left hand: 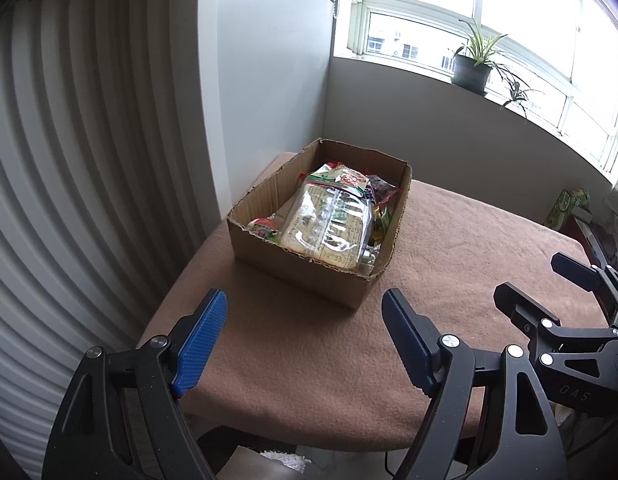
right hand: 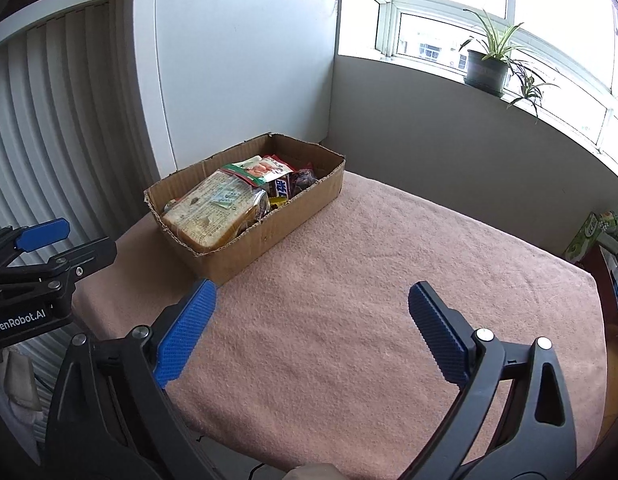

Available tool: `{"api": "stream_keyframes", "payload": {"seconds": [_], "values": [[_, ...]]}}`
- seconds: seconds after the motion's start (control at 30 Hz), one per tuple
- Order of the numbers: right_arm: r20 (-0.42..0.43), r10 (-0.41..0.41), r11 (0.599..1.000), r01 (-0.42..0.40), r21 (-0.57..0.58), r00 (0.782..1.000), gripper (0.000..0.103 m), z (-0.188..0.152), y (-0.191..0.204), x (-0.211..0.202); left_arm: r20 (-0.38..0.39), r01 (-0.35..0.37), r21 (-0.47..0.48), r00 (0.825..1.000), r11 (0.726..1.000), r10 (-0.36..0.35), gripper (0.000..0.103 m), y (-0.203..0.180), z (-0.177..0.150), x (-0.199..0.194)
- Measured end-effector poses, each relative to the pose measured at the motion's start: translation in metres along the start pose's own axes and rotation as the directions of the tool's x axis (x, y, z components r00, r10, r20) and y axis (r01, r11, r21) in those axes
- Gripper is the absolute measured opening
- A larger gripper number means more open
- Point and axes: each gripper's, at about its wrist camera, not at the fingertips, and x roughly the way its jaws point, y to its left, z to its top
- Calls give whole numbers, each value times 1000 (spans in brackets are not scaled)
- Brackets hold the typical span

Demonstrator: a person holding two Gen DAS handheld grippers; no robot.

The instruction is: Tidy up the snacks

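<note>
Both your left gripper (left hand: 305,336) and right gripper (right hand: 313,330) hang released and empty, the snack-filled brown cardboard box (left hand: 309,276) ahead of them. The packing looks done; next, probably just withdraw from the bare pink-brown cloth-covered tabletop (right hand: 369,280).

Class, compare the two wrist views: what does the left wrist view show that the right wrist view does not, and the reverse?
Only the left wrist view: the right gripper at its right edge, open and empty, and a red-topped packet in the box's near left corner.

Only the right wrist view: the left gripper at its left edge, open and empty, and a blue-lettered wrapper beside the bread.

Both: the cardboard box of snacks on the brown cloth, the bagged bread on top, the potted plant on the sill.
</note>
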Motion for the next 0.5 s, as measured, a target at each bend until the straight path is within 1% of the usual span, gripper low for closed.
{"api": "stream_keyframes", "payload": {"seconds": [0.17,0.5], "values": [[10,-4,1000,4,14,1000,99,1,-1,-5,9,5,-1,1000,1000,-5,80,0,0,-5],[-3,10,999,-9,45,1000,99,-6,-5,-5,9,0,6,1000,1000,-1,80,-5,-4,-8]]}}
